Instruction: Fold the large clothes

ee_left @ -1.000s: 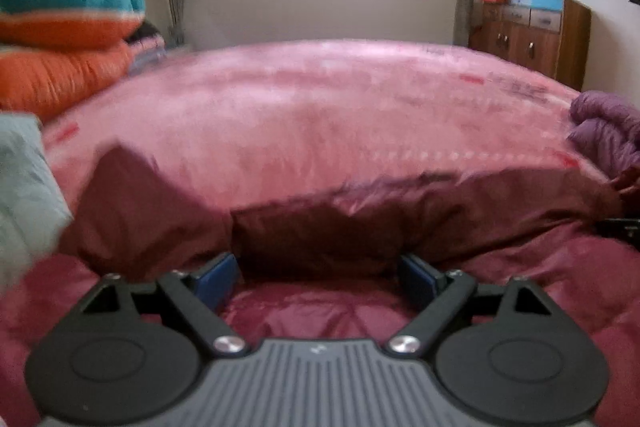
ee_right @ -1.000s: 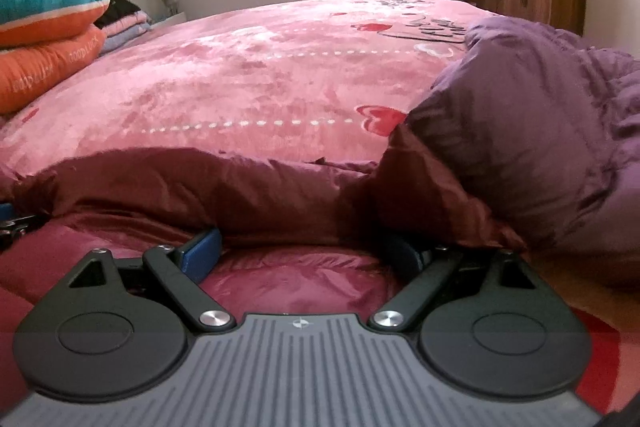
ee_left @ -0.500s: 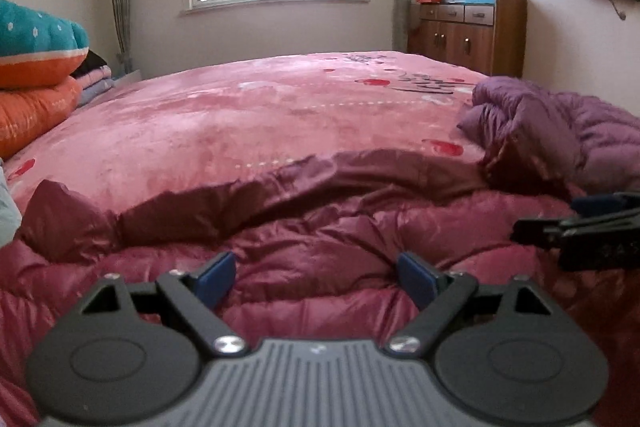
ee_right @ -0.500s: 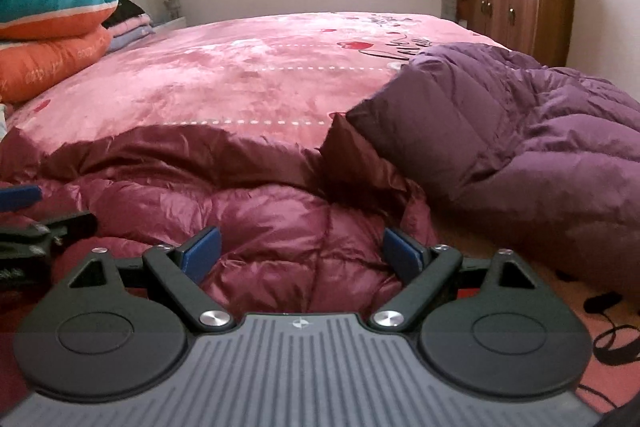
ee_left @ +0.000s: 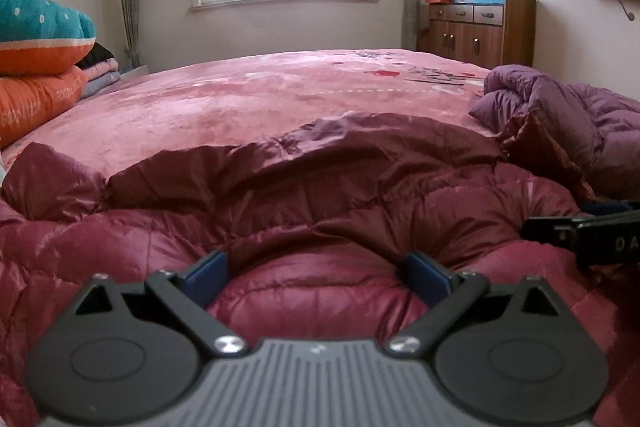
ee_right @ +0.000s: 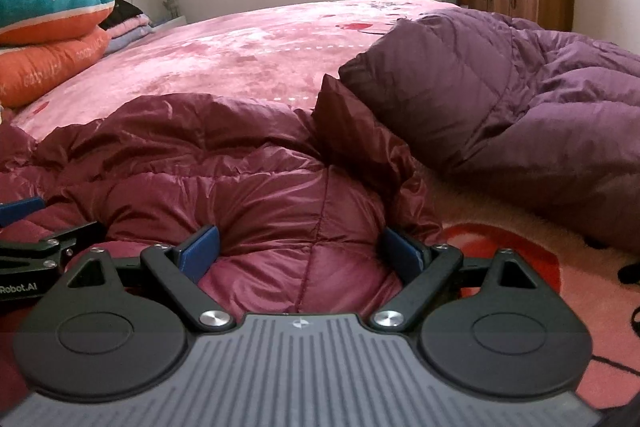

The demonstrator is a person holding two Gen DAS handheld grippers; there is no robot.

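A maroon down jacket (ee_left: pixel 320 195) lies puffed and folded over on the pink bed, its far edge lying flat. My left gripper (ee_left: pixel 318 277) hovers low over its near part. Its jaws are opening, and a bulge of the jacket sits between the blue pads (ee_left: pixel 208 273) without being squeezed. In the right wrist view the same jacket (ee_right: pixel 240 179) fills the near middle. My right gripper (ee_right: pixel 302 253) stands open over its right end, fabric swelling up between the wide pads. Each gripper shows at the other view's edge: the right gripper (ee_left: pixel 580 231) and the left gripper (ee_right: pixel 36 247).
A purple down jacket (ee_right: pixel 520 115) lies heaped to the right, touching the maroon one. Orange and teal pillows (ee_left: pixel 36 39) are stacked at the left. The pink blanket (ee_left: pixel 240 99) stretches toward the window. A wooden cabinet (ee_left: pixel 480 27) stands at the back right.
Both grippers drew back toward the near edge. The jacket's edge, raised right at the jaws a second ago, now lies flat farther off. The left view swung to the right.
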